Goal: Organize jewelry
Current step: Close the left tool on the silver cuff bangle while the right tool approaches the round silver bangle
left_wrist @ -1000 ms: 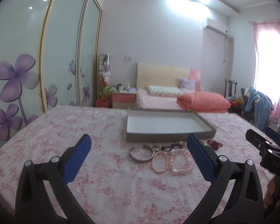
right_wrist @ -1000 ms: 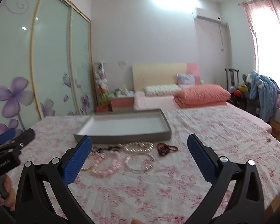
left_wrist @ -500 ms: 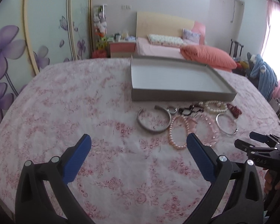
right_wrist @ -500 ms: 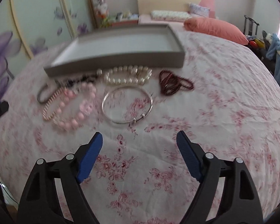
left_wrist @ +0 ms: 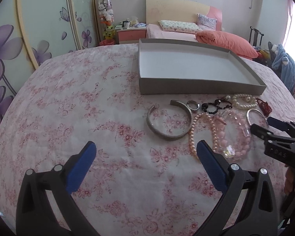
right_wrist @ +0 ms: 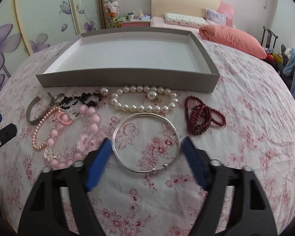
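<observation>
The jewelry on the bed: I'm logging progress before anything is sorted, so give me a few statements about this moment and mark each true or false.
1. The grey tray holds the white pearl strand. False: the tray has nothing in it; the pearls lie on the bedspread in front of it.
2. The right gripper is open around the silver bangle. True.
3. The dark red bead bracelet lies right of the bangle. True.
4. The left gripper grips the grey cuff. False: it is open and holds nothing.

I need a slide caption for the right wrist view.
Open right hand-held gripper straddling a silver bangle before an empty grey tray.
</observation>
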`<action>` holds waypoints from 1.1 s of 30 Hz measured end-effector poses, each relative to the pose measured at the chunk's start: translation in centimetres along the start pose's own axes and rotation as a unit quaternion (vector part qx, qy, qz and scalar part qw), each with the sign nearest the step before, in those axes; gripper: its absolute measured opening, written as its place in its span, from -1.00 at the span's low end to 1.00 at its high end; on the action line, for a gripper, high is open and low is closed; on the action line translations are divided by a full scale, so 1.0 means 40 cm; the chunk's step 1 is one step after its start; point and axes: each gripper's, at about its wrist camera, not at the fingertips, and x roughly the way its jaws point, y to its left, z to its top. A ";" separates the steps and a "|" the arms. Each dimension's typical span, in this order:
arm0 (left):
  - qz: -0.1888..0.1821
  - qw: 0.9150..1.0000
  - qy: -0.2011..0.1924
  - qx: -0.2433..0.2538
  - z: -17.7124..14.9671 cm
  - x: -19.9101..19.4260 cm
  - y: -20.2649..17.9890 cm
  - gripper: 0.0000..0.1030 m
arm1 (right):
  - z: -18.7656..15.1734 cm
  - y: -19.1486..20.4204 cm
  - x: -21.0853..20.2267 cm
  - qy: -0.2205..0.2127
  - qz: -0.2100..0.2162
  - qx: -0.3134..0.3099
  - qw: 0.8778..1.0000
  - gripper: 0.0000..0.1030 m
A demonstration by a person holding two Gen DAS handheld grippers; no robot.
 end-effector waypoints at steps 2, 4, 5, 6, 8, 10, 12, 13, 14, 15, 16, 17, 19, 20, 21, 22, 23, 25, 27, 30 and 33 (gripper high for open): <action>0.004 1.000 0.002 -0.007 0.006 0.007 0.006 0.92 | -0.004 -0.004 -0.004 0.000 0.000 0.001 1.000 0.40; 0.003 1.000 0.004 -0.018 0.014 0.014 0.014 0.92 | -0.016 -0.001 -0.017 -0.001 -0.001 0.001 1.000 0.40; 0.002 1.000 0.007 -0.024 0.021 0.019 0.017 0.92 | -0.015 -0.003 -0.016 -0.001 -0.001 0.001 1.000 0.39; 0.002 1.000 0.008 -0.027 0.026 0.024 0.016 0.92 | -0.020 0.000 -0.022 -0.003 -0.002 0.001 1.000 0.39; 0.001 1.000 0.011 -0.029 0.038 0.037 0.009 0.92 | -0.011 -0.007 -0.016 -0.003 0.000 0.002 1.000 0.40; 0.000 1.000 0.014 -0.026 0.054 0.052 -0.009 0.92 | -0.001 -0.015 -0.012 -0.002 0.001 0.003 1.000 0.40; 0.004 1.000 0.017 -0.022 0.072 0.068 -0.031 0.92 | 0.006 -0.014 -0.012 -0.002 0.002 0.003 1.000 0.40; 0.007 1.000 0.017 -0.021 0.079 0.076 -0.042 0.92 | 0.009 -0.016 -0.013 -0.001 0.002 0.004 1.000 0.40; 0.012 1.000 0.018 -0.019 0.086 0.084 -0.051 0.92 | 0.020 -0.017 -0.006 -0.001 0.002 0.004 1.000 0.40; 0.018 1.000 0.020 -0.017 0.093 0.093 -0.063 0.92 | 0.021 -0.017 -0.006 -0.001 0.003 0.004 1.000 0.40; 0.023 0.999 0.022 -0.014 0.099 0.103 -0.071 0.92 | 0.023 -0.019 -0.006 -0.001 0.003 0.004 1.000 0.40; 0.028 0.999 0.024 -0.012 0.102 0.111 -0.079 0.90 | 0.034 -0.037 0.000 0.000 0.004 0.004 1.000 0.40; 0.039 0.999 0.032 -0.005 0.104 0.127 -0.087 0.82 | 0.039 -0.038 0.000 0.000 0.005 0.004 1.000 0.40; 0.044 0.998 0.036 -0.004 0.103 0.135 -0.087 0.78 | 0.039 -0.038 0.000 0.000 0.005 0.004 1.000 0.40; 0.040 0.999 0.035 -0.006 0.102 0.138 -0.083 0.77 | 0.037 -0.038 0.001 -0.001 0.006 0.004 1.000 0.41; 0.040 0.999 0.033 -0.010 0.104 0.139 -0.078 0.77 | 0.039 -0.038 0.001 -0.001 0.006 0.005 1.000 0.41; 0.042 0.998 0.034 -0.012 0.108 0.141 -0.073 0.74 | 0.037 -0.038 0.002 -0.001 0.006 0.005 1.000 0.41; 0.041 0.998 0.041 -0.015 0.106 0.146 -0.062 0.62 | 0.036 -0.038 0.002 -0.001 0.006 0.004 1.000 0.41; 0.032 0.998 0.044 -0.018 0.102 0.149 -0.039 0.60 | 0.037 -0.038 0.002 -0.001 0.006 0.004 1.000 0.41; 0.030 0.998 0.046 -0.025 0.093 0.144 -0.005 0.60 | 0.037 -0.036 0.003 -0.001 0.005 0.004 1.000 0.41; 0.024 0.998 0.047 -0.024 0.086 0.141 0.018 0.62 | 0.037 -0.035 0.004 -0.001 0.005 0.003 1.000 0.41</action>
